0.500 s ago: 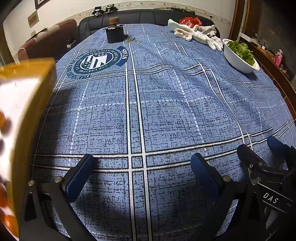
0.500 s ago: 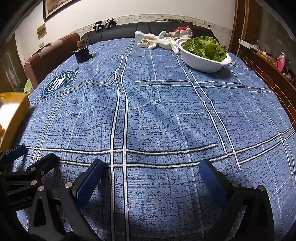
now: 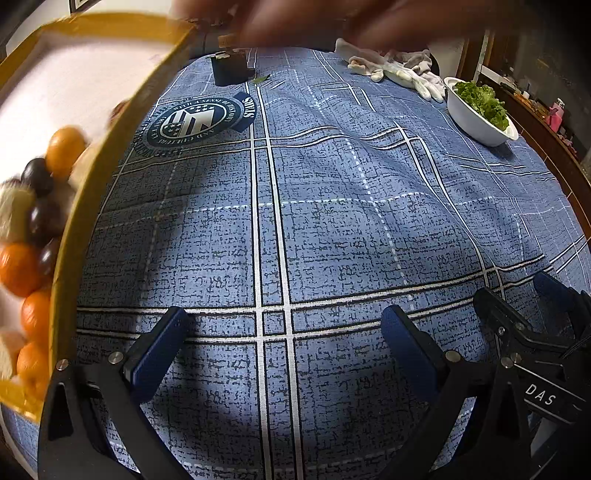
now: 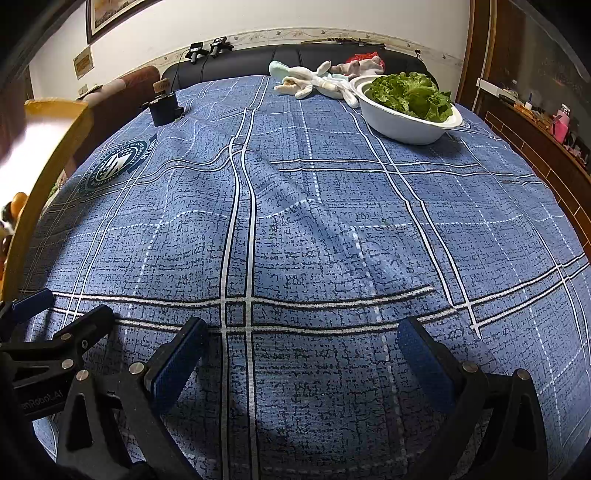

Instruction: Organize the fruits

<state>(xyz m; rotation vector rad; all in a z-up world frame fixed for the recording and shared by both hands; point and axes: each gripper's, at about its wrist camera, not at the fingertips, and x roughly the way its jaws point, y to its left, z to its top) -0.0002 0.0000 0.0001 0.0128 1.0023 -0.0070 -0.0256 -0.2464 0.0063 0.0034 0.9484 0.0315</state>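
Observation:
A yellow-rimmed tray (image 3: 110, 140) with a white inside hangs tilted at the left of the left wrist view, blurred by motion. It holds orange fruits (image 3: 18, 269) and dark round fruits (image 3: 40, 218) piled at its lower end. Its rim also shows in the right wrist view (image 4: 48, 173). A blurred hand (image 3: 332, 22) crosses the top of the left view. My left gripper (image 3: 284, 332) is open and empty over the blue cloth. My right gripper (image 4: 301, 343) is open and empty, to the right of the left one.
A blue checked cloth (image 4: 314, 229) covers the table. A white bowl of lettuce (image 4: 406, 107) stands at the far right, with white gloves (image 4: 314, 83) behind it. A small dark box (image 4: 164, 107) sits at the far left near a round emblem (image 4: 118, 162).
The yellow tray has swung up and into view on the left, showing its fruit. A hand has come in across the top of the left view. Both grippers stay put and open.

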